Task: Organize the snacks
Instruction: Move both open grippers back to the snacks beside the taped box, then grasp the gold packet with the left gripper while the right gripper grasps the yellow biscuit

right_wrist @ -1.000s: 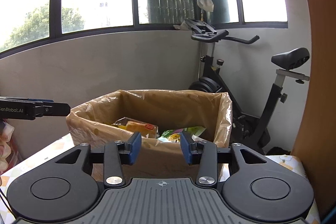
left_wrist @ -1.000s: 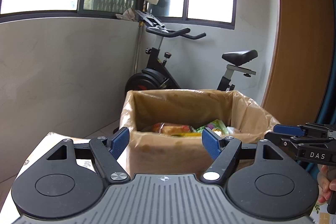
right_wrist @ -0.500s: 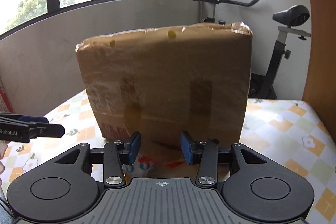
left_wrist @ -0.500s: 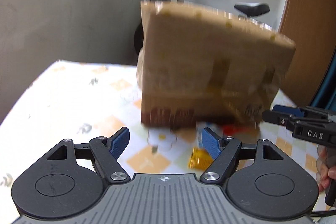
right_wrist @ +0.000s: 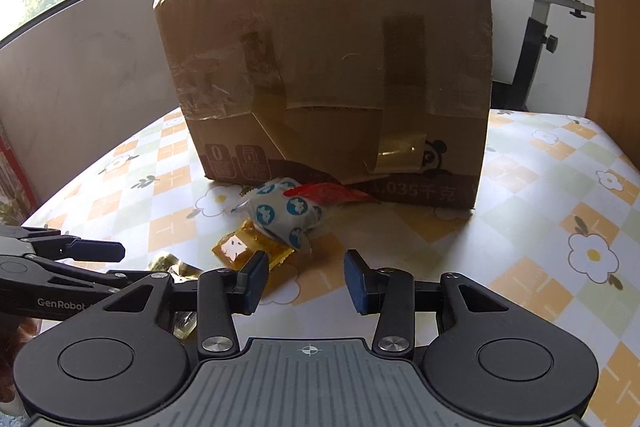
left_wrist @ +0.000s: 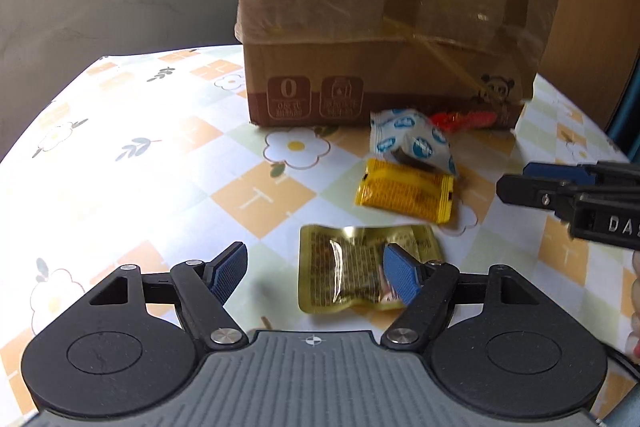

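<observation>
Both grippers had been lowered since the earlier frames, from above the open cardboard box (left_wrist: 392,23) to the flowered surface (left_wrist: 132,163) in front of it. Four snack packets were seen there: a clear gold packet (left_wrist: 360,267), a yellow packet (left_wrist: 404,193), a white blue-dotted packet (left_wrist: 408,141) and a red packet (left_wrist: 464,119) against the box. The left gripper (left_wrist: 316,273) was held open above the gold packet, the right gripper (right_wrist: 306,281) part open and empty
</observation>
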`<state>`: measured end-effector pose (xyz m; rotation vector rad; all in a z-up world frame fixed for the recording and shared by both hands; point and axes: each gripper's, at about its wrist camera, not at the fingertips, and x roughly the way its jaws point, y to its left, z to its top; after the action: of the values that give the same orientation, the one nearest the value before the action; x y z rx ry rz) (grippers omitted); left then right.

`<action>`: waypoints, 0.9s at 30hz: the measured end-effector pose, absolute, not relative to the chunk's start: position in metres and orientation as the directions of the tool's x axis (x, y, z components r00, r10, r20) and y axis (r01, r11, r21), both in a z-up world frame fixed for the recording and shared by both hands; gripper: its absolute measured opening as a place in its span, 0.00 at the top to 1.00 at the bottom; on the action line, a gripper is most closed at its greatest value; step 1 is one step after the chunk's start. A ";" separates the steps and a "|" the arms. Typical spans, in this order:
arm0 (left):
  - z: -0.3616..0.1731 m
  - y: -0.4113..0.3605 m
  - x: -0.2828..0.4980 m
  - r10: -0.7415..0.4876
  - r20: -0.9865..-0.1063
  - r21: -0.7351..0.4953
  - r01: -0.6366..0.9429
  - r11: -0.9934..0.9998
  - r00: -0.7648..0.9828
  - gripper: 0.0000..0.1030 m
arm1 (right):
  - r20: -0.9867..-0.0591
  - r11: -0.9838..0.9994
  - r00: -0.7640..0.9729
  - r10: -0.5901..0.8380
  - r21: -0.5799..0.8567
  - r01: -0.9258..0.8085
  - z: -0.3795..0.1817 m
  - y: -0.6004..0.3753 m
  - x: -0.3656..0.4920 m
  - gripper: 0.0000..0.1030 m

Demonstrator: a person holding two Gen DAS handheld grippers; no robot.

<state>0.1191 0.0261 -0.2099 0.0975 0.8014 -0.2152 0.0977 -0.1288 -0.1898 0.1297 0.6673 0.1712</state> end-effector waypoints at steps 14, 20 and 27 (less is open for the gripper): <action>-0.207 0.018 0.114 -0.238 -0.668 -0.002 0.318 0.948 0.705 0.72 | -0.626 0.976 0.751 0.207 0.187 -0.113 -0.198 -0.127 0.099 0.62; -0.203 0.028 0.120 -0.183 -0.658 -0.002 0.241 0.971 0.731 0.93 | -0.637 0.974 0.738 0.225 0.167 -0.152 -0.198 -0.119 0.104 0.62; -0.204 0.048 0.126 -0.145 -0.659 -0.015 0.180 0.984 0.738 0.93 | -0.643 0.962 0.719 0.262 0.119 -0.244 -0.197 -0.098 0.121 0.62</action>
<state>0.1257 0.0477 -0.2044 0.0509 0.7195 -0.1783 0.1205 -0.0978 -0.1975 0.0267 0.7154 0.2796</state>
